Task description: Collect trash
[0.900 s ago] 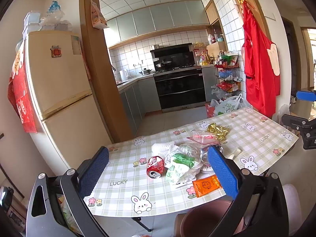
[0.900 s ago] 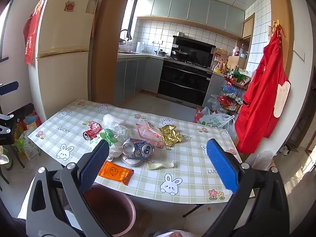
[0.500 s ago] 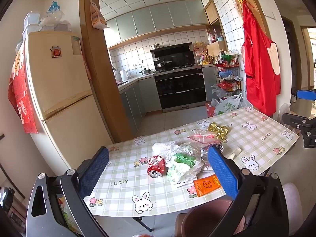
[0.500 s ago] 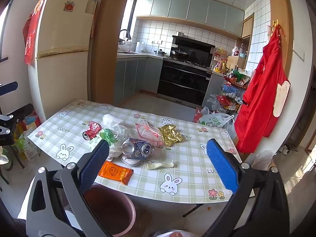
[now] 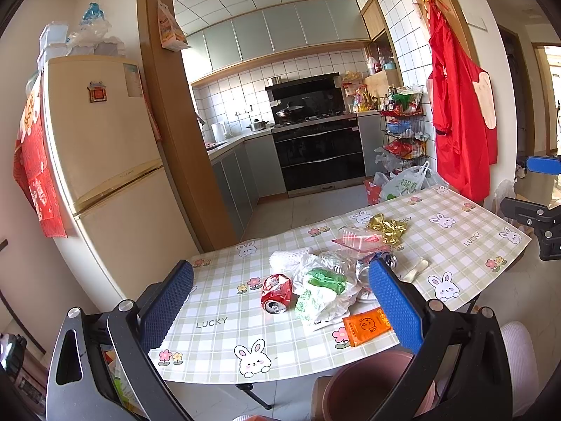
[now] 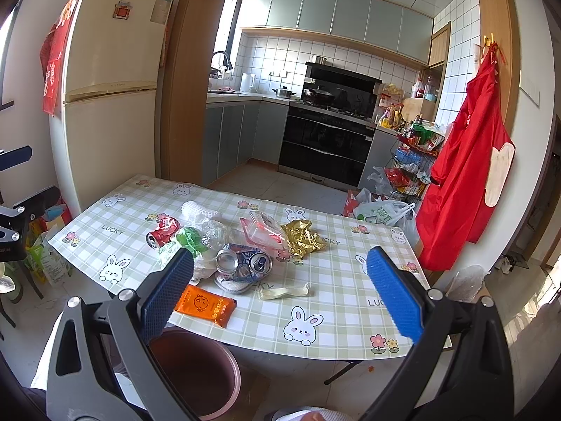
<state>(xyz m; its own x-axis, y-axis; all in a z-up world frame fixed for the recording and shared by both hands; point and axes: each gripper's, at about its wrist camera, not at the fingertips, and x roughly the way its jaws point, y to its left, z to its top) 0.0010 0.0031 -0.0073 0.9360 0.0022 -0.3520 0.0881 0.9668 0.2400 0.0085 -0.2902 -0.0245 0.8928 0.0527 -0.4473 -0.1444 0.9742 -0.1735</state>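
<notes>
Trash lies heaped mid-table (image 6: 336, 280): red crushed can (image 6: 163, 231), blue crushed can (image 6: 245, 261), orange packet (image 6: 205, 306). Brown bin (image 6: 196, 372) below looks empty. Left gripper (image 5: 280, 301) and right gripper (image 6: 280, 280) gape wide, holding nothing.

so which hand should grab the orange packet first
Right, probably. The orange packet lies at the near table edge just ahead of the right tongs, above the brown bin. The left tongs face the red can instead. Both tongs are open and empty.
</notes>
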